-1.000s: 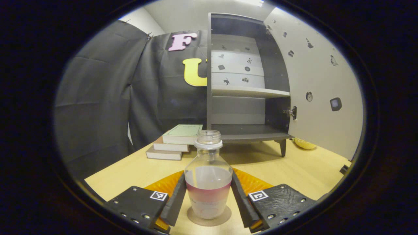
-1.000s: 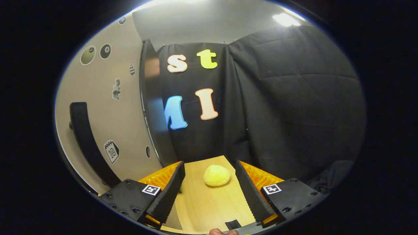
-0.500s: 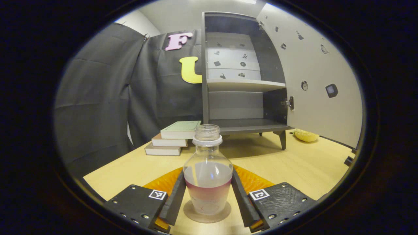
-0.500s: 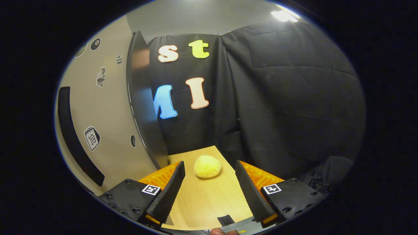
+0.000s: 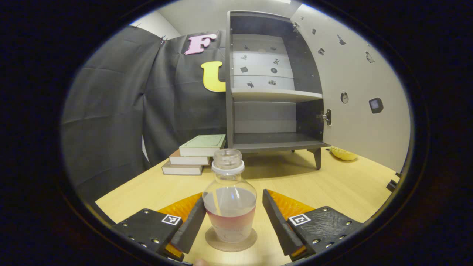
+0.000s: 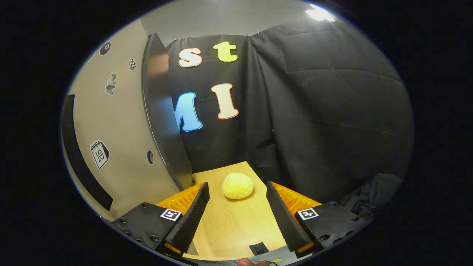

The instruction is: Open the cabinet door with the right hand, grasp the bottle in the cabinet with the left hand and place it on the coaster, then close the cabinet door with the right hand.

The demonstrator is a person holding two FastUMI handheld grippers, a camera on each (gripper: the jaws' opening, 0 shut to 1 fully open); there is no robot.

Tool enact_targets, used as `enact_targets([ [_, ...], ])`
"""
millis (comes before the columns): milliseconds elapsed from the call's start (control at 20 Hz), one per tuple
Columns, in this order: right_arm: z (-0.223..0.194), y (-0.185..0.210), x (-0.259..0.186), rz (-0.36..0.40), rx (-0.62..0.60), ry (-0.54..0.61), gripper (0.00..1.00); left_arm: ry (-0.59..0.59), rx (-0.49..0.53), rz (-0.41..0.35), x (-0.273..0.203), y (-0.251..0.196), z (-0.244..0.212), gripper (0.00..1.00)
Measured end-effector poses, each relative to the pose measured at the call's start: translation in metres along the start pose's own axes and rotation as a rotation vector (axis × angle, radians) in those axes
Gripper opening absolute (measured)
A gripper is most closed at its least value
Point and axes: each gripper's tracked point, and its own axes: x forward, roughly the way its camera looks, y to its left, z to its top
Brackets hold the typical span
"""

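— Where is the bottle?

— The bottle [image 5: 230, 201] stands upright on the round coaster [image 5: 231, 239], at the near edge of the table [image 5: 343, 184], in my left gripper view. It has no cap and is partly filled with clear liquid, with a reddish band low on its body.

— Do you have hold of it?

— My left gripper [image 5: 234, 221] is spread around it. The finger on the left of that view lies against the bottle or just beside it, I cannot tell which; the other finger stands apart, with table showing in the gap. So I am not clamping it.

— And the cabinet?

— The cabinet [image 5: 271, 94] sits toward the far edge of the table, its door [image 5: 354, 96] swung wide to the right. Both shelves are bare. A stack of three books [image 5: 194, 155] lies just left of the cabinet, and a yellow bun-like lump [image 5: 343, 153] lies on the table beyond the door's lower edge.

— Your right hand?

— My right gripper [image 6: 237, 216] is spread wide with nothing between its fingers. The door [image 6: 122, 140], with its dark handle [image 6: 79, 159] and stickers, rises at the left of the right gripper view, and the yellow lump [image 6: 238, 186] lies on the table just ahead of the fingertips.
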Motion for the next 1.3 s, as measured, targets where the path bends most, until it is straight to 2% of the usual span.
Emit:
enact_targets([
  [250,-0.005,-0.006,0.006,0.003,0.054,0.006,0.98,-0.034,-0.001,0.038,-0.012,0.012,0.032,0.90],
  [300,-0.006,-0.008,0.008,0.001,0.060,0.004,0.98,-0.046,-0.002,0.042,-0.015,0.014,0.043,0.87],
  [350,-0.006,-0.009,0.009,0.003,0.067,0.001,0.98,-0.054,-0.004,0.045,-0.019,0.016,0.053,0.90],
  [450,-0.011,-0.016,0.013,-0.009,0.083,0.005,0.98,-0.041,-0.032,0.062,-0.029,0.017,0.065,0.87],
  [550,-0.015,-0.024,0.019,-0.024,0.114,0.002,0.98,-0.014,-0.087,0.073,-0.046,0.008,0.073,0.87],
  [700,-0.021,-0.029,0.024,-0.021,0.138,-0.008,0.98,-0.018,-0.092,0.088,-0.072,-0.005,0.099,0.89],
  [950,-0.021,-0.032,0.032,-0.001,0.079,-0.039,0.98,-0.025,-0.087,0.096,-0.100,-0.008,0.146,0.87],
  [1100,-0.020,-0.023,0.033,0.040,0.034,-0.066,0.98,-0.027,-0.126,0.086,-0.103,-0.008,0.172,0.90],
  [1200,-0.021,-0.017,0.033,0.074,-0.018,-0.072,0.98,-0.056,-0.153,0.098,-0.105,-0.003,0.197,0.87],
  [1300,-0.020,-0.011,0.032,0.112,-0.060,-0.078,0.98,-0.087,-0.140,0.128,-0.107,0.003,0.223,0.89],
])
